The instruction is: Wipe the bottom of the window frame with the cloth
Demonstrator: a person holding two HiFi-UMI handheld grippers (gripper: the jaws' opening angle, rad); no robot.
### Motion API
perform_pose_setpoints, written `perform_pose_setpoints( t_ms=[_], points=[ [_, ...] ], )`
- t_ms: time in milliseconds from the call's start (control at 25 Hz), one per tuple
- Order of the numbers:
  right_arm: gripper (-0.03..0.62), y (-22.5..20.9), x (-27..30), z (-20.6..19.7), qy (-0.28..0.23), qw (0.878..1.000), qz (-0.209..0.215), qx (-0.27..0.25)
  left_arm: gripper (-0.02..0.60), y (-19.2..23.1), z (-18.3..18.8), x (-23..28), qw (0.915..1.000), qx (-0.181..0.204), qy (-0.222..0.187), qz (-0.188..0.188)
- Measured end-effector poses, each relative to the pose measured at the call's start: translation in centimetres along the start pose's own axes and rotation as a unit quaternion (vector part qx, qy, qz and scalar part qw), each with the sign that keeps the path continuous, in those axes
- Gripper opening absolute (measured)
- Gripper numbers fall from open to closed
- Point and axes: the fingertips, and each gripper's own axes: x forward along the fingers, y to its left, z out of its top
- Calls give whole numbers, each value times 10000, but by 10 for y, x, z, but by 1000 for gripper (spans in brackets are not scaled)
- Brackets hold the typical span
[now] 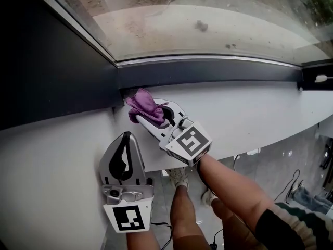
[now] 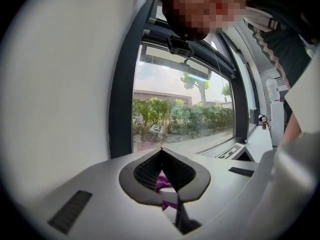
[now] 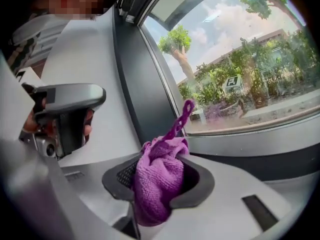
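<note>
Right gripper point(image 1: 156, 117) is clamped on the cloth point(image 1: 142, 105) at the sill's point(image 1: 250, 113) left corner by the bottom frame point(image 1: 218, 72), left gripper point(image 1: 125, 137) is closed and empty; press in and drag right along the full edge.

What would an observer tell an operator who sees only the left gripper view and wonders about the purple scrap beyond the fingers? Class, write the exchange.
Operator: Is my left gripper holding that purple scrap?
Observer: No. The right gripper is shut on it; it is a cloth.
Operator: Where is the cloth now?
Observer: The head view shows it at the left end of the window frame, at the bottom rail.
</note>
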Motion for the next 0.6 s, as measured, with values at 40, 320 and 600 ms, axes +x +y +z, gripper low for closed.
perform_pose_setpoints(
  t_ms=[40, 320, 600],
  points=[
    [150, 0, 4, -5, 93, 10000, -17, -16, 9, 0, 1, -1, 10000, -2, -10, -42],
    [150, 6, 25, -24, 550, 9985, -17, 7, 9, -3, 2, -7, 9998, -88, -90, -125],
    [150, 28, 36, -34, 803, 9963, 256, 143, 9, -5, 1, -10, 9996, -174, -104, -207]
  ],
)
